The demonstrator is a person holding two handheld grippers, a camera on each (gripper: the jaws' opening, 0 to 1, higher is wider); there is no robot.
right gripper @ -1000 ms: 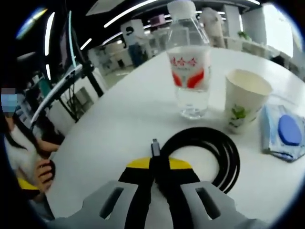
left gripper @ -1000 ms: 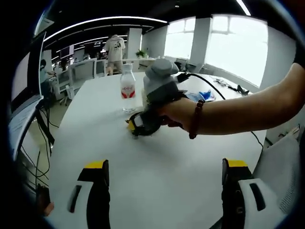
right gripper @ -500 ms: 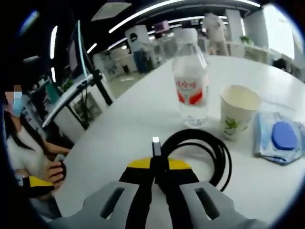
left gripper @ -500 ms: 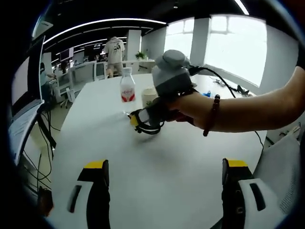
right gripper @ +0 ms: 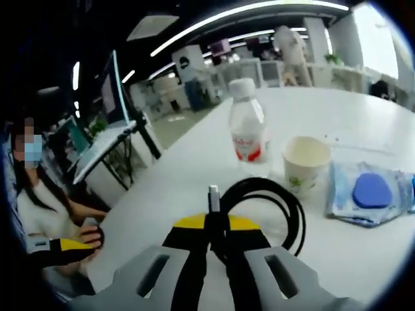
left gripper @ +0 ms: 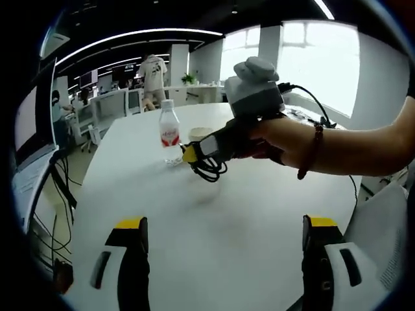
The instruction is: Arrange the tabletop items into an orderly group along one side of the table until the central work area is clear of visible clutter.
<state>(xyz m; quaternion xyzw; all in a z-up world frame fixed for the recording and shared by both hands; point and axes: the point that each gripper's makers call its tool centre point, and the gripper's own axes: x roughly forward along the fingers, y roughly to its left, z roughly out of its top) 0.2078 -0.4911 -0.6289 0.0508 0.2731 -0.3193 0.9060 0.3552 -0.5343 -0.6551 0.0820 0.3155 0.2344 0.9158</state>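
Above white table (left gripper: 214,233), right gripper (right gripper: 214,234) clamps cable (right gripper: 272,201)

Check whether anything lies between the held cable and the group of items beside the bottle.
Nothing visible blocks it. The right tool is shut on the coiled black cable, held above the white table. Beyond it stand the clear plastic water bottle, the white paper cup and the blue wipes pack, with bare tabletop before them.
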